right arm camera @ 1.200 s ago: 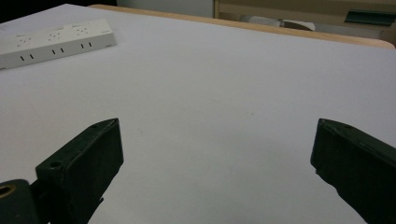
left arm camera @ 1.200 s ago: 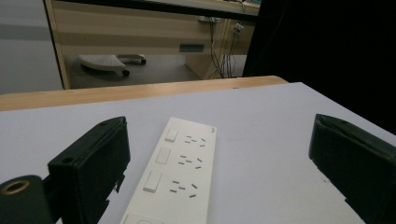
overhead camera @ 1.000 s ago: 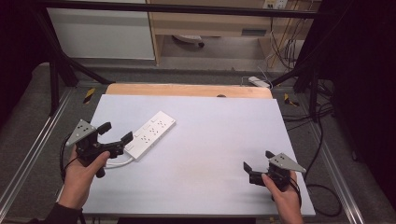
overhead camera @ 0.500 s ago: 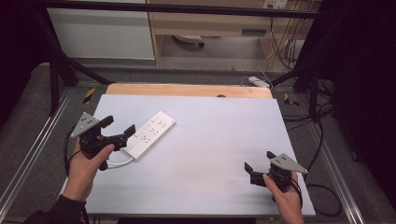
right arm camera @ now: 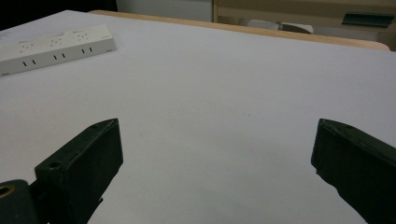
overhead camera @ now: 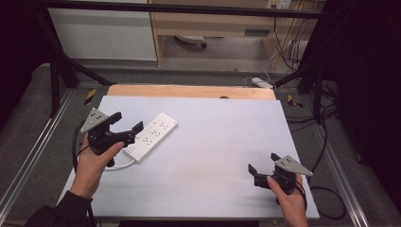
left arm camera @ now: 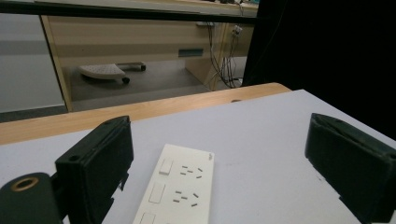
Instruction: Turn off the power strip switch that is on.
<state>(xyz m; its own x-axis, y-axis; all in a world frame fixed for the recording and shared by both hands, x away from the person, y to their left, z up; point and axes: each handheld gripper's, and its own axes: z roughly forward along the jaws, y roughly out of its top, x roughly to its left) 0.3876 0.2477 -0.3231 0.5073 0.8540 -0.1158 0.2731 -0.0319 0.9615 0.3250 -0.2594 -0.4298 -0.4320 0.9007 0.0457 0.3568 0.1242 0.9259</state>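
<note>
A white table [overhead camera: 213, 142] fronts a wooden board [overhead camera: 189, 91], with a cabinet [overhead camera: 101, 33] behind.

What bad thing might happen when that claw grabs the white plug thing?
1. The power strip lies flat on the table, so the open left gripper might only push it along the surface rather than catch it.
2. Its white cable loops beside the left hand, so it may snag or drag.
3. The right gripper sits far off, likely too far to steady it.
</note>
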